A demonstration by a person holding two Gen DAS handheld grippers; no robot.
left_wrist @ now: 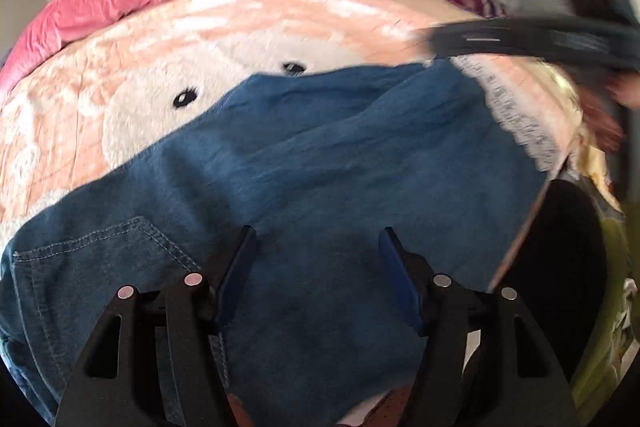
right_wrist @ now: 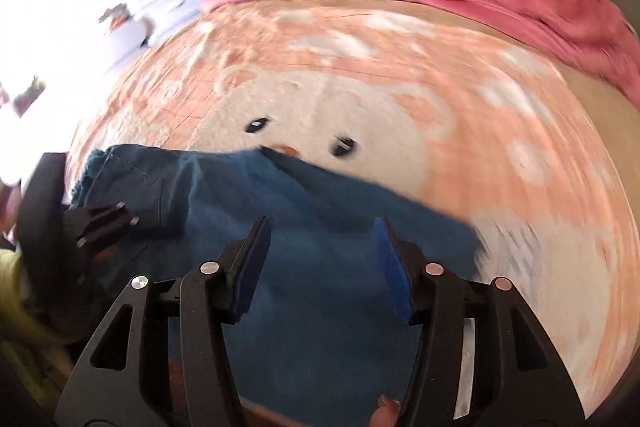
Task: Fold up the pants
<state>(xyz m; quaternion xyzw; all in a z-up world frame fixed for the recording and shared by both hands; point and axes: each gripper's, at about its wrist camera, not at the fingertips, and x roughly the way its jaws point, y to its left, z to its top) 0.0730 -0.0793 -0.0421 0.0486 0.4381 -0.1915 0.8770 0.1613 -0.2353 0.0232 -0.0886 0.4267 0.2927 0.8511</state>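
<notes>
Peach blanket (left_wrist: pixel 120 75) under blue pants (left_wrist: pixel 320 155); no writing legible.

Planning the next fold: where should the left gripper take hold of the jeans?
Grip the jeans at the far hem edge, coming from above the blanket. That edge lies free and slightly raised, so open fingers can likely slide around it.
</notes>
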